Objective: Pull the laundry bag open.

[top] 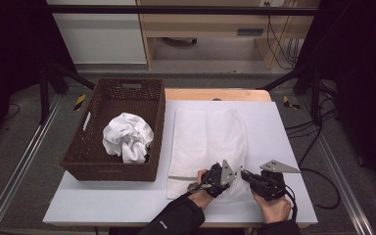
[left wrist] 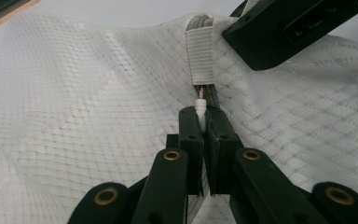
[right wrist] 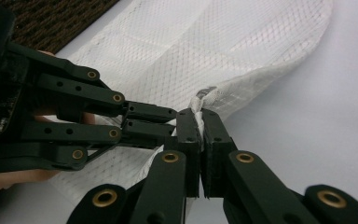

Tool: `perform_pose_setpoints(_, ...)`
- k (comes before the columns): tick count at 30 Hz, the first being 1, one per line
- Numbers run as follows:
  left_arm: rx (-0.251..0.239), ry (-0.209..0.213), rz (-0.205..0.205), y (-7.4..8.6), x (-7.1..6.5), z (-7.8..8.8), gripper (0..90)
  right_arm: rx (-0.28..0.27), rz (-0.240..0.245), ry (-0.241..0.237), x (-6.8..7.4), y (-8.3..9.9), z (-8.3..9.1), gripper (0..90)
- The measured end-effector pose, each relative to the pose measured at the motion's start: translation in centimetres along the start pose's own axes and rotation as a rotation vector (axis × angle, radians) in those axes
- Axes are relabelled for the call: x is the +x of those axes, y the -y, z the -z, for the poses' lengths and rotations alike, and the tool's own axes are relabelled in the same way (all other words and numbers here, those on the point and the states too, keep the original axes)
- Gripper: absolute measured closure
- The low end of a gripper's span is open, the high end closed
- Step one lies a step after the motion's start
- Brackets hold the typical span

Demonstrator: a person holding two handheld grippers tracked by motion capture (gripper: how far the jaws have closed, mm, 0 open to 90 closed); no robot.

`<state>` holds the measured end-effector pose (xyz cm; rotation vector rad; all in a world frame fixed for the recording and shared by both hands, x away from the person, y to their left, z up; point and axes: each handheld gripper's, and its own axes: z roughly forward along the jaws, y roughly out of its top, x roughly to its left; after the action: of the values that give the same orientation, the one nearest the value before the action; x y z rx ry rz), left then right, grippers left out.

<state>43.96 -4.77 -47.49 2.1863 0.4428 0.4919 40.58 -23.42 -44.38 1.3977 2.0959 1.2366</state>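
A white mesh bag [top: 208, 137] lies flat on the white table, its near end bunched where both grippers meet. My left gripper [top: 236, 173] is shut on the small white zipper pull [left wrist: 200, 103], just below a ribbed fabric tab [left wrist: 200, 56] at the zipper's end. My right gripper [right wrist: 199, 116] is shut on the gathered mesh edge [right wrist: 204, 97] beside that spot. In the right gripper view the left gripper's fingers [right wrist: 149, 113] come in from the left, almost touching my right jaws. The right gripper's black body [left wrist: 289, 28] sits at the top right of the left gripper view.
A dark brown woven basket [top: 112, 169] stands on the left of the table, holding a crumpled white cloth [top: 127, 137]. The table's near edge [top: 127, 218] runs just below the hands. Bare table top [top: 274, 132] lies right of the bag.
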Motion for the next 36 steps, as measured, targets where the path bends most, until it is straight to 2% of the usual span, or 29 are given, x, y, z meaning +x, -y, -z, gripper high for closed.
perform_pose_setpoints(10, 0.003, -0.030, -0.038, 0.1, -0.3, 0.3, 85.5, -0.005, -0.020, 0.019, -0.2, -0.1, 0.2, 88.5)
perform_pose_setpoints(13, -0.001, -0.022, -0.020, 0.1, -0.3, 0.4, 85.5, -0.010, -0.023, 0.023, -0.2, -0.2, 0.3, 88.6)
perform_pose_setpoints(16, -0.002, -0.022, -0.023, 0.2, -0.3, 0.4, 85.5, -0.013, -0.023, 0.025, -0.2, -0.2, 0.3, 88.7)
perform_pose_setpoints(18, -0.002, -0.027, -0.025, 0.3, -0.3, 0.5, 85.6, -0.009, -0.027, 0.017, -0.1, -0.2, 0.3, 88.8)
perform_pose_setpoints(21, -0.013, -0.059, -0.040, 0.3, -0.5, 0.7, 85.6, -0.009, -0.022, -0.009, -0.2, -0.2, 0.1, 87.9)
perform_pose_setpoints(22, -0.016, -0.065, -0.043, 0.3, -0.5, 0.7, 85.6, -0.006, -0.028, -0.013, -0.3, -0.1, 0.0, 86.5)
perform_pose_setpoints(24, -0.030, -0.069, -0.043, 0.3, -0.6, 0.8, 85.5, -0.001, -0.037, -0.026, -0.4, 0.0, -0.2, 76.3)
perform_pose_setpoints(27, -0.028, -0.073, -0.058, 0.3, -0.8, 0.9, 85.5, 0.003, -0.061, -0.047, -0.4, 0.0, -0.6, 70.3)
perform_pose_setpoints(29, -0.028, -0.077, -0.070, 0.3, -1.0, 0.9, 85.5, 0.000, -0.045, -0.033, -0.2, -0.2, -0.8, 65.8)
perform_pose_setpoints(32, -0.029, -0.089, -0.086, 0.4, -1.2, 0.9, 85.4, 0.001, -0.049, -0.032, -0.1, -0.4, -0.9, 66.1)
perform_pose_setpoints(36, -0.028, -0.089, -0.093, 0.4, -1.1, 0.9, 85.4, 0.022, -0.066, -0.052, -0.2, -0.5, -1.0, 76.6)
